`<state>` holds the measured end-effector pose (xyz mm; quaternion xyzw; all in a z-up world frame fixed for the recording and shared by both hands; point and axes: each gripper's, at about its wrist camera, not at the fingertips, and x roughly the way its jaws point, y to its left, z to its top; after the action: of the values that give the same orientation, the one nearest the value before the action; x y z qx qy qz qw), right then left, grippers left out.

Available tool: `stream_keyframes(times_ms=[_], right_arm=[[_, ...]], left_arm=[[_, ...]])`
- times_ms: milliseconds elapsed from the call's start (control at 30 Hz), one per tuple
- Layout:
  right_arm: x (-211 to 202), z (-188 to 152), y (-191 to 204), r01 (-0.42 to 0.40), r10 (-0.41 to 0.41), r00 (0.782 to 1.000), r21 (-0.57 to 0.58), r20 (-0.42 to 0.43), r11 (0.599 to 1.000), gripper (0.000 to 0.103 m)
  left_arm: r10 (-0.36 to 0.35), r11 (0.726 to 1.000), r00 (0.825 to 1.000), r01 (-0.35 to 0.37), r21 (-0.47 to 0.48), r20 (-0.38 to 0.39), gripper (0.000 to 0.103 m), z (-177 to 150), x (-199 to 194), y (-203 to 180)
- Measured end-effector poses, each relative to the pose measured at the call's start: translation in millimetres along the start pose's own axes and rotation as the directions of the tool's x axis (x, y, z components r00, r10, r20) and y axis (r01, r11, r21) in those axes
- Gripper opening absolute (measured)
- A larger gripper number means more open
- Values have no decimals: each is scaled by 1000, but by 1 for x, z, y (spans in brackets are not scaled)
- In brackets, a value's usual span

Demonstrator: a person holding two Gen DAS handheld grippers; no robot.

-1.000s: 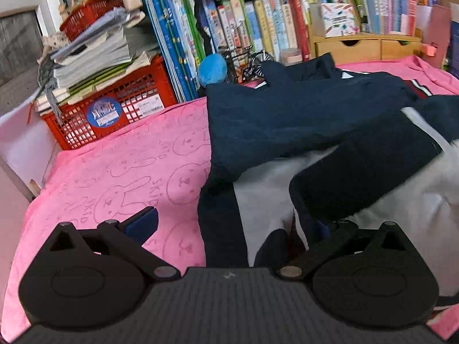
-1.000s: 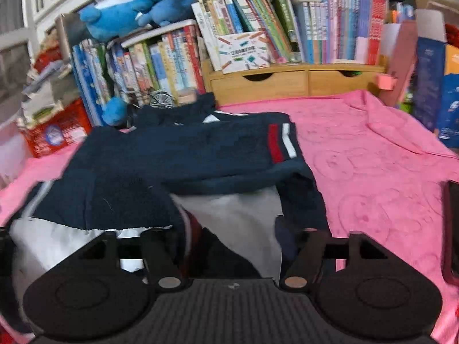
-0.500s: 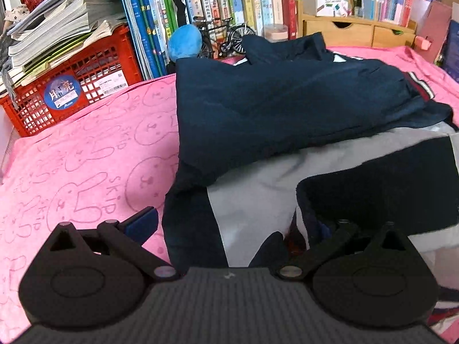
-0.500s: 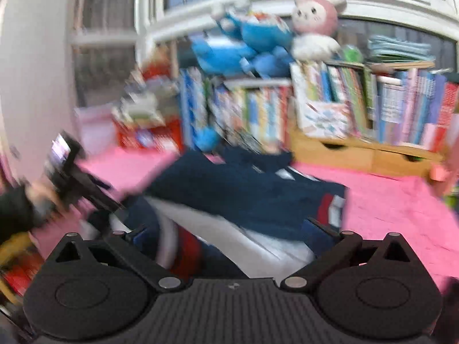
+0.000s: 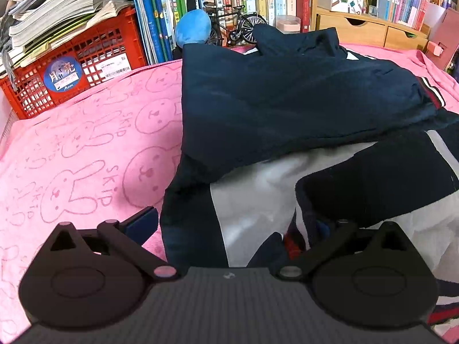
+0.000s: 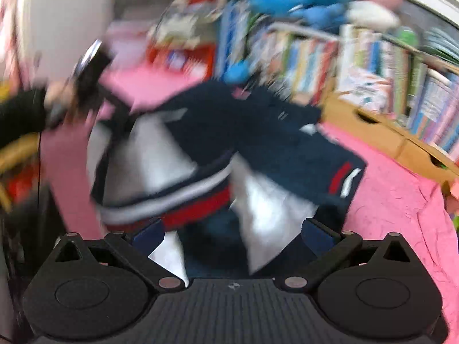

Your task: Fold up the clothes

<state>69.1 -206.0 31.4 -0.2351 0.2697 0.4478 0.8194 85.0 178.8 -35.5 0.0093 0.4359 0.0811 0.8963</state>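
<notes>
A navy and white jacket with red stripes lies folded on a pink rabbit-print blanket. My left gripper stands open at the jacket's near left corner. Its left pad is over the blanket and the other finger is buried in the folds. In the blurred right wrist view the jacket lies below my right gripper, which is open wide with no cloth pinched between its pads. A hand in a dark sleeve holds the left gripper at the jacket's far left edge.
A red crate stacked with papers stands at the back left. Along the back run a row of books, a model bicycle and a wooden drawer box. Pink blanket lies bare right of the jacket.
My right gripper's jaws widened and let go of the cloth, then it rose and rolled, tilting its view. My left gripper moved in lower over the jacket's corner.
</notes>
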Motion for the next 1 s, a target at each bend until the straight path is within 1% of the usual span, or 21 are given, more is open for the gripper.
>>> stream_keyframes(times_ms=[67,167,200,233,267,300,333,400,467,500,533,567,633,667,700,767,833,900,933,967,1000], right_arm=[[11,2,16,-14,13,1000,-84,-4,996,103],[46,11,30,-33,31,999,-132,-15,991,103],[58,14,33,-46,43,999,-127,-28,991,100],[70,17,31,-73,69,996,-70,-61,995,84],[79,20,29,-98,97,992,-12,-85,995,72],[82,22,23,-122,126,988,48,-86,991,59],[82,24,18,-135,143,987,96,-77,986,59],[69,26,7,-114,118,993,143,-18,983,56],[54,27,-11,-122,117,993,226,32,966,56],[49,26,-22,-138,127,990,273,59,952,56],[44,25,-32,-153,134,988,317,82,936,56],[41,22,-42,-163,136,986,358,99,919,56],[40,16,-59,-170,130,984,437,119,883,56],[41,14,-66,-169,124,984,471,125,866,56],[42,12,-71,-161,111,985,496,129,853,56],[44,7,-78,-125,66,990,535,128,835,50],[48,3,-85,-88,23,993,581,118,809,42],[50,-4,-92,-82,15,994,617,113,782,42],[50,-7,-94,-104,38,992,617,119,780,46],[49,-9,-93,-128,67,990,601,124,789,52],[47,-10,-90,-141,84,989,576,124,805,72]], left_arm=[[9,1000,1000,-9,4,-6,103,1,-1,-1],[29,999,999,-29,15,-17,103,4,-4,-4],[38,999,999,-38,20,-19,103,5,-6,-4],[47,999,999,-47,28,-17,103,5,-10,-5],[60,997,998,-60,40,-7,103,6,-17,-5],[72,996,997,-72,52,3,103,6,-23,-5],[72,996,997,-73,60,16,103,6,-30,-5],[52,996,998,-54,68,44,103,5,-45,-3],[19,997,997,-24,71,73,103,5,-60,1],[-2,997,997,-4,74,83,103,4,-67,2],[-38,996,995,30,80,91,103,3,-72,2],[-93,992,992,85,95,89,103,2,-77,2],[-209,970,975,198,143,72,103,-5,-81,-2],[-244,957,968,231,174,56,103,-9,-80,-6],[-260,948,965,247,202,39,103,-12,-78,-10],[-267,933,964,257,250,6,103,-17,-69,-20],[-280,927,960,271,259,-2,103,-16,-61,-27],[-316,915,949,306,263,-5,103,-14,-52,-29],[-332,909,943,322,266,-10,103,-13,-47,-29],[-345,903,938,336,269,-16,103,-12,-41,-28],[-340,903,940,336,267,-32,103,-13,-36,-28]])
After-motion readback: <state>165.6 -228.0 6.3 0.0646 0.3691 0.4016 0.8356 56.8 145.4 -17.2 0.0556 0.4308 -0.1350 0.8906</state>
